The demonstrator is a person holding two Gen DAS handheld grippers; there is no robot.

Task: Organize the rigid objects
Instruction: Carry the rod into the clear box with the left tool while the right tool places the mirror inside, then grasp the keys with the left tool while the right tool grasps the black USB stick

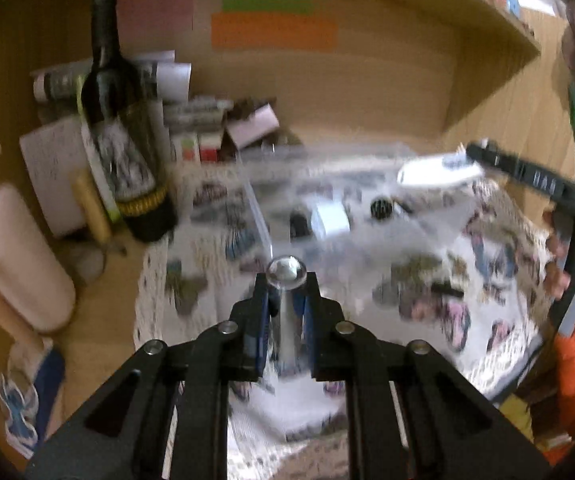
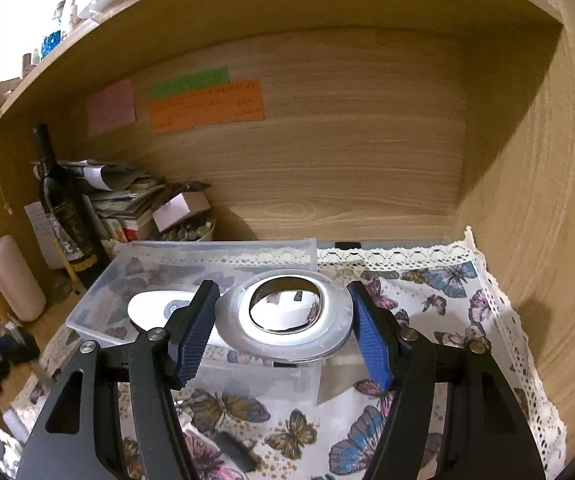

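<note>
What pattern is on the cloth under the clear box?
Butterflies, multicoloured on white, with a white lace edge: cloth under the box. Right wrist view shows it best.
</note>
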